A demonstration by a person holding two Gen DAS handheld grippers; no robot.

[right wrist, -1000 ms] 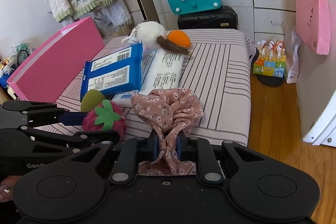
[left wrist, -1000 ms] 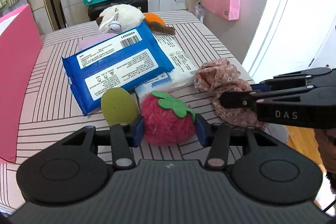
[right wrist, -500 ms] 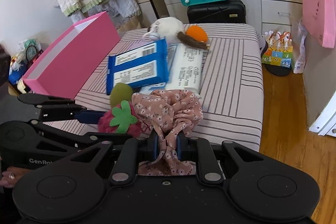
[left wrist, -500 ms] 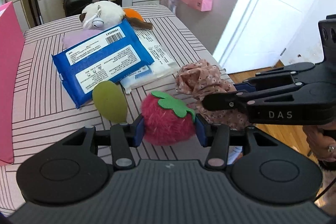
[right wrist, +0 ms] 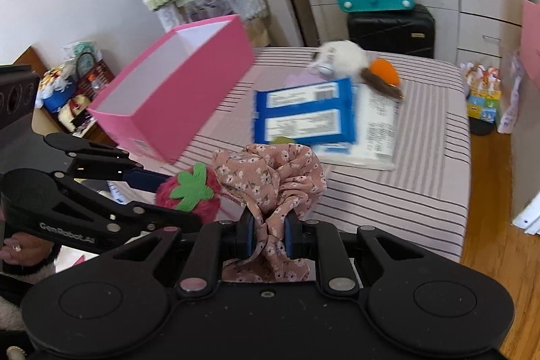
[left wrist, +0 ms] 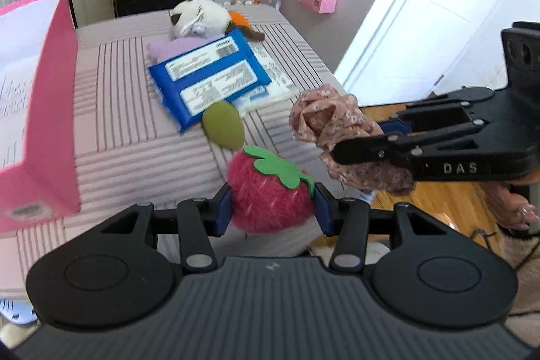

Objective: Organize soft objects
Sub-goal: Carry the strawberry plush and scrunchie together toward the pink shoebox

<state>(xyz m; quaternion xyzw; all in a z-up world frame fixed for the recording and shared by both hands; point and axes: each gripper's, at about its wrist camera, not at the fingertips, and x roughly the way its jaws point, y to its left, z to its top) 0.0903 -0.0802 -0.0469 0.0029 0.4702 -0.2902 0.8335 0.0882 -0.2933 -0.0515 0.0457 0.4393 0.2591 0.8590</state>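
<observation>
My left gripper (left wrist: 272, 213) is shut on a fuzzy red strawberry plush (left wrist: 268, 199) with a green felt leaf, held above the striped table's near edge. Beside it on the right, my right gripper (right wrist: 267, 233) is shut on a pink floral scrunchie (right wrist: 270, 181), which also hangs in the air. From the right wrist view the strawberry plush (right wrist: 190, 191) shows just left of the scrunchie. An open pink box (right wrist: 175, 90) stands on the table's left side. In the left wrist view the scrunchie (left wrist: 332, 127) bunches out of the right gripper's black fingers (left wrist: 388, 150).
On the striped table (left wrist: 128, 130) lie a green pad (left wrist: 223, 129), a blue wipes pack (left wrist: 209, 80) over a white pack (right wrist: 376, 127), a lilac item (left wrist: 168, 48), a white plush (left wrist: 199, 17) and an orange toy (right wrist: 383, 71). Wooden floor (right wrist: 489, 191) lies to the right.
Both grippers have risen and pulled back from the table with the strawberry plush and the scrunchie still gripped. The pink box has come further into both views.
</observation>
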